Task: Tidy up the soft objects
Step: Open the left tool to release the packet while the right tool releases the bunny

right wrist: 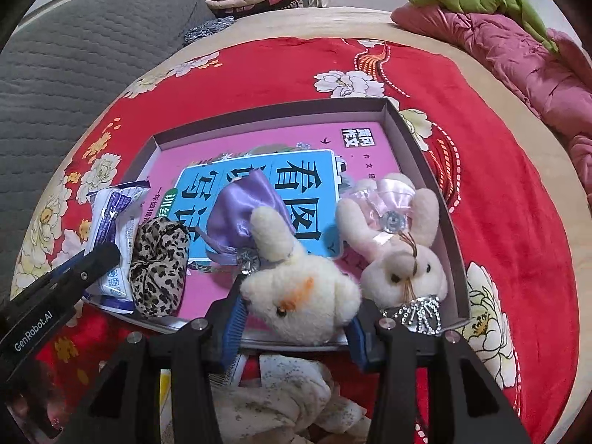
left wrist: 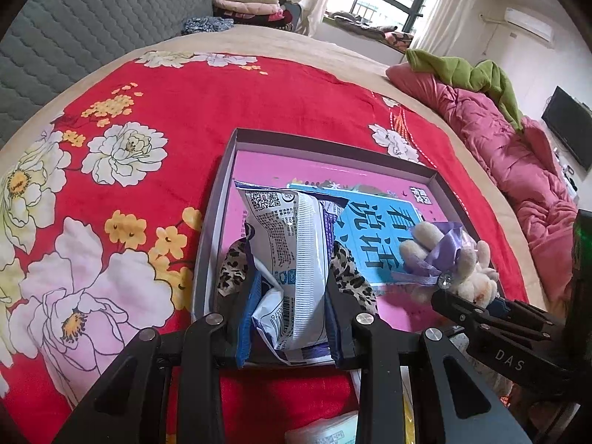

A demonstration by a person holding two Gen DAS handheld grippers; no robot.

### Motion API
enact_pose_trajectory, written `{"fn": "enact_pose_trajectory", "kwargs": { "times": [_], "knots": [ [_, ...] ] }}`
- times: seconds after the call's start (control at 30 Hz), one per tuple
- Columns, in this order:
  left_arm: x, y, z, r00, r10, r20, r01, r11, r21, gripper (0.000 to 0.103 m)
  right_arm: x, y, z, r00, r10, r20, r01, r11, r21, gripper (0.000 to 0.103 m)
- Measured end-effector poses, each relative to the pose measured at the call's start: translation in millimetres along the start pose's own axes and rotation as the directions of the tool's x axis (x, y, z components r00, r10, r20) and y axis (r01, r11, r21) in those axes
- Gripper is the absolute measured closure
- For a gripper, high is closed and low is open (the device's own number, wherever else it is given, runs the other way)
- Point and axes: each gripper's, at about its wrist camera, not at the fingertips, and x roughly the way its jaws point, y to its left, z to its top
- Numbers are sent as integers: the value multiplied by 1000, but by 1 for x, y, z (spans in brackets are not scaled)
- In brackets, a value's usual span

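Both wrist cameras look steeply down along their own fingers, close over the shallow gray box [left wrist: 436, 177] on the red floral blanket [left wrist: 177, 103]. Left wrist views from the box's left near side, right wrist from its right. Both show the box and its pink book [right wrist: 259, 148].

Leopard-print scrunchie [right wrist: 160, 268], red floral blanket [left wrist: 192, 111]
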Motion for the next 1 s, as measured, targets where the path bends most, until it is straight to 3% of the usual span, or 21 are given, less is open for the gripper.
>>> {"fn": "enact_pose_trajectory", "kwargs": {
  "times": [0.53,0.73,1.0],
  "knots": [
    [-1,0,0,1000,1,-1,-1,1000,-1,70,-5,-4,-1,1000,-5,11,4,1000,15,54],
    [-2,-1,0,1000,2,1,-2,1000,1,70,-9,-4,-1,1000,-8,24,7,1000,10,45],
    [-4,-3,-1,1000,-3,6,3,1000,-1,69,-16,-4,-2,999,1,40,-1,1000,8,44]
  ]
}}
